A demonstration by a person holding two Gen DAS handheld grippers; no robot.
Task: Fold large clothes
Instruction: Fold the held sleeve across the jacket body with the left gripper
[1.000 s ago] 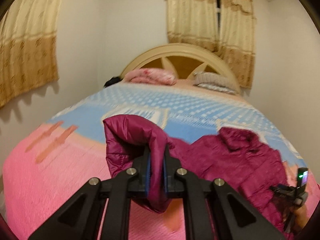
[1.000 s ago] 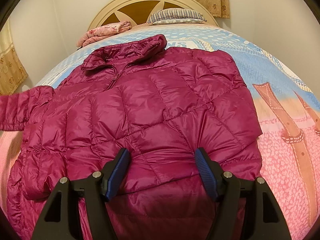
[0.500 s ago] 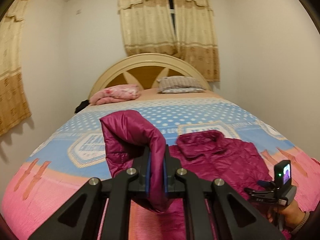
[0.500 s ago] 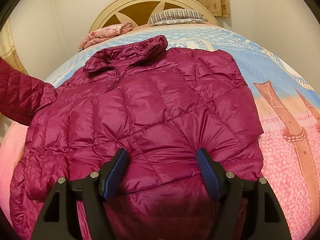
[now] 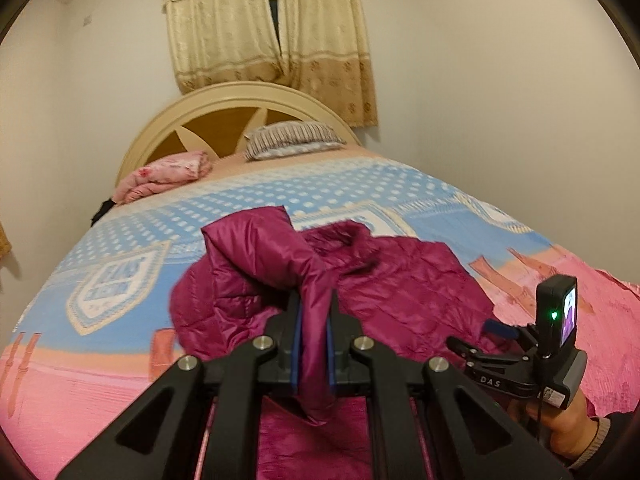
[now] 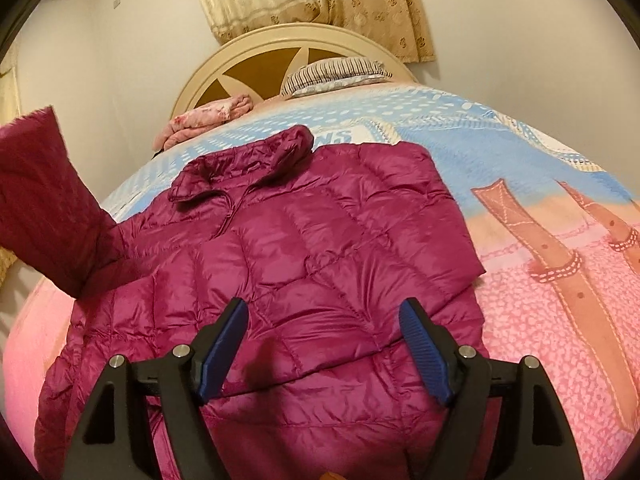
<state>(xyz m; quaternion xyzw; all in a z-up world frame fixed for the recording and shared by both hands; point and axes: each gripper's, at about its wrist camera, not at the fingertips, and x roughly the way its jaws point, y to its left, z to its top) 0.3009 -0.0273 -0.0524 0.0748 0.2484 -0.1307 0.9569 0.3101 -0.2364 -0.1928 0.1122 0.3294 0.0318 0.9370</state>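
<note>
A magenta quilted puffer jacket lies front-up on the bed, collar toward the headboard. My left gripper is shut on the jacket's sleeve, holding it lifted above the jacket's body. That raised sleeve shows at the left edge of the right wrist view. My right gripper hovers over the jacket's lower front with its jaws opening; the blue pads stand wide apart, with no fabric pinched between them. The right gripper and the hand holding it also show at the lower right of the left wrist view.
The bed has a blue, white and pink patterned cover. A folded pink blanket and a striped pillow lie by the cream headboard. Beige curtains hang behind. A wall runs along the bed's right side.
My left gripper has carried the sleeve rightward, over the jacket's body and closer to the right gripper. The right gripper's jaws have spread a little wider.
</note>
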